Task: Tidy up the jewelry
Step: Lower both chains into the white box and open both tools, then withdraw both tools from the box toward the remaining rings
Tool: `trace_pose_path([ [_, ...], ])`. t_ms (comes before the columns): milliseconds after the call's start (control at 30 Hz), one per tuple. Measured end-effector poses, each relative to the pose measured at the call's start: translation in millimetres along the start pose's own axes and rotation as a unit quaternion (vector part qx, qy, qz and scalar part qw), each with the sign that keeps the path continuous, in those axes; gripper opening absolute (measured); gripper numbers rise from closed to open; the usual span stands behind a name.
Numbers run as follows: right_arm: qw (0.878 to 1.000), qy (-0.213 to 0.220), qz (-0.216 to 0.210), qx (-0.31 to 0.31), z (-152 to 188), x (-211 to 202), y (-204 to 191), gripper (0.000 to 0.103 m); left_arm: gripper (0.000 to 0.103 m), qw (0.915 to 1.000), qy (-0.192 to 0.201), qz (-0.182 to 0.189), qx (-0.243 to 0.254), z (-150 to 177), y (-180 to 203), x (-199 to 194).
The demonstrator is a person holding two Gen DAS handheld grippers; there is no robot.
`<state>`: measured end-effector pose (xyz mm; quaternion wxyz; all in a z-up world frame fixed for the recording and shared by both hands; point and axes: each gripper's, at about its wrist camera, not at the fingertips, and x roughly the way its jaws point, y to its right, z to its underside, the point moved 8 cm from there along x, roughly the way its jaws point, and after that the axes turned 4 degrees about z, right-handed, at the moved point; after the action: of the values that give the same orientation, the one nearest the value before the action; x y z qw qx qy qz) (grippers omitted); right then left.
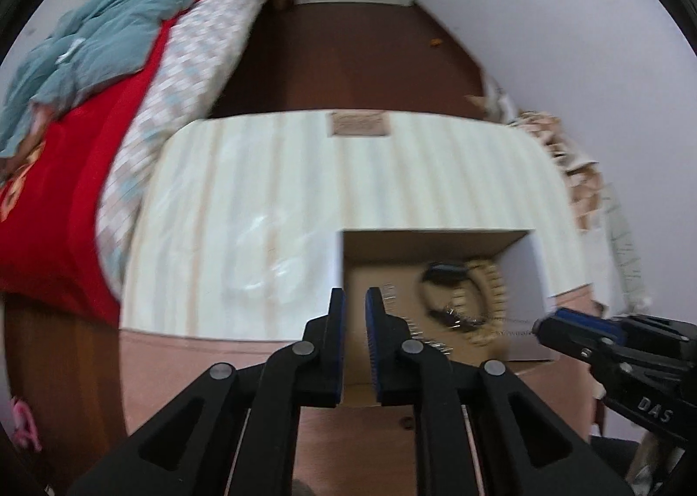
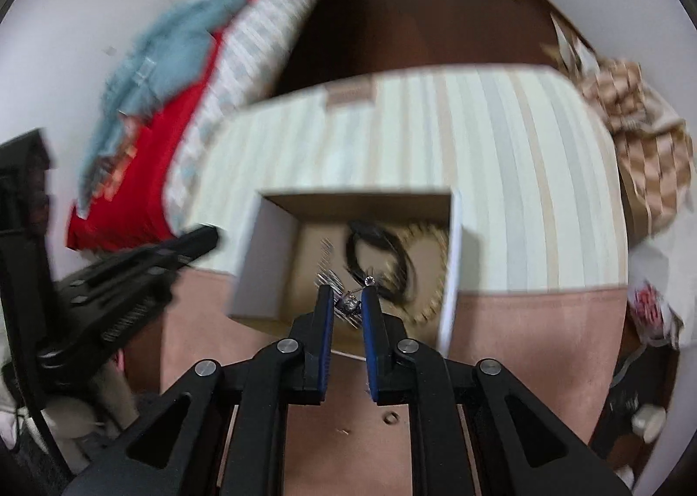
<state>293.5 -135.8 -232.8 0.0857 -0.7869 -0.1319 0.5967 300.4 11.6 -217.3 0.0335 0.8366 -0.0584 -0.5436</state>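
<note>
An open cardboard box (image 1: 440, 241) (image 2: 265, 252) sits at the near edge of a striped table (image 1: 279, 173) (image 2: 514, 173). Inside lie a black bangle (image 1: 440, 271) (image 2: 370, 243), a beaded gold bracelet (image 1: 492, 300) (image 2: 429, 273) and thin silver chains (image 2: 326, 273). My left gripper (image 1: 355, 293) is narrowly open and empty at the box's near left wall. My right gripper (image 2: 347, 293) hovers over the box's near side with a small sparkly jewel piece (image 2: 350, 302) between its fingertips; the grip is unclear. It also shows in the left wrist view (image 1: 562, 324).
A bed with a red blanket (image 1: 65, 199) (image 2: 148, 173) and teal cloth (image 1: 100, 42) lies to the left. Brown floor (image 1: 357, 56) lies beyond the table. Checked fabric (image 2: 636, 121) is piled at the right. A pink apron (image 2: 522, 343) hangs below the table edge.
</note>
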Motion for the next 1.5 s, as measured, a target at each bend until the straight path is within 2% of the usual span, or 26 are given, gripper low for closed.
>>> trace_pose_path([
  [33, 1.000, -0.003, 0.007, 0.001, 1.8, 4.1, 3.9, 0.039, 0.011, 0.9999, 0.003, -0.012, -0.004, 2.6, -4.8, 1.3],
  [67, 1.000, -0.001, 0.020, 0.002, 3.7, 6.4, 8.4, 0.065, 0.018, 0.9998, 0.006, -0.019, -0.006, 4.0, -8.0, 1.3],
  [100, 1.000, 0.003, 0.029, 0.001, 5.1, 7.5, 10.8, 0.081, 0.041, 0.9995, 0.008, -0.029, -0.009, 5.4, -11.7, 1.6],
  [133, 0.999, 0.007, 0.038, 0.000, 7.5, 6.9, 12.8, 0.082, 0.059, 0.9990, 0.010, -0.042, -0.013, 7.5, -15.8, 1.9],
  [167, 0.998, 0.013, 0.056, -0.003, 9.3, 6.1, 15.9, 0.082, 0.090, 0.9987, 0.014, -0.046, -0.017, 7.6, -18.8, 2.0],
  [200, 0.997, 0.018, 0.077, -0.005, 10.6, 5.8, 19.2, 0.082, 0.094, 0.9984, 0.023, -0.048, -0.020, 8.4, -20.8, 0.2],
  [267, 0.994, 0.025, 0.111, -0.004, 15.2, 4.7, 26.2, 0.084, 0.095, 0.9972, 0.028, -0.068, -0.012, 11.0, -24.4, 0.1],
  [300, 0.991, 0.027, 0.128, -0.001, 17.0, 5.6, 30.8, 0.091, 0.100, 0.9966, 0.026, -0.077, -0.008, 13.2, -25.6, 1.2],
  [367, 0.988, 0.031, 0.154, 0.002, 20.0, 6.2, 37.6, 0.095, 0.103, 0.9962, 0.023, -0.084, -0.004, 18.1, -25.8, 3.7],
  [467, 0.985, 0.032, 0.169, 0.008, 26.2, 8.0, 43.8, 0.096, 0.103, 0.9958, 0.022, -0.089, -0.002, 25.4, -25.4, 5.2],
  [567, 0.984, 0.035, 0.176, 0.010, 28.2, 9.1, 43.8, 0.099, 0.103, 0.9956, 0.026, -0.090, 0.001, 30.6, -23.2, 3.2],
  [867, 0.981, 0.062, 0.183, 0.000, 35.0, -10.2, 25.4, 0.099, 0.103, 0.9940, 0.052, -0.097, 0.005, 37.7, -21.6, -22.8],
  [1133, 0.975, 0.103, 0.198, -0.009, 43.2, -47.2, 9.2, 0.100, 0.103, 0.9885, 0.100, -0.112, 0.019, 44.5, -14.0, -64.7],
  [1500, 0.968, 0.153, 0.200, -0.010, 64.8, -107.1, -11.2, 0.100, 0.103, 0.9836, 0.151, -0.097, 0.018, 54.4, -5.8, -121.9],
])
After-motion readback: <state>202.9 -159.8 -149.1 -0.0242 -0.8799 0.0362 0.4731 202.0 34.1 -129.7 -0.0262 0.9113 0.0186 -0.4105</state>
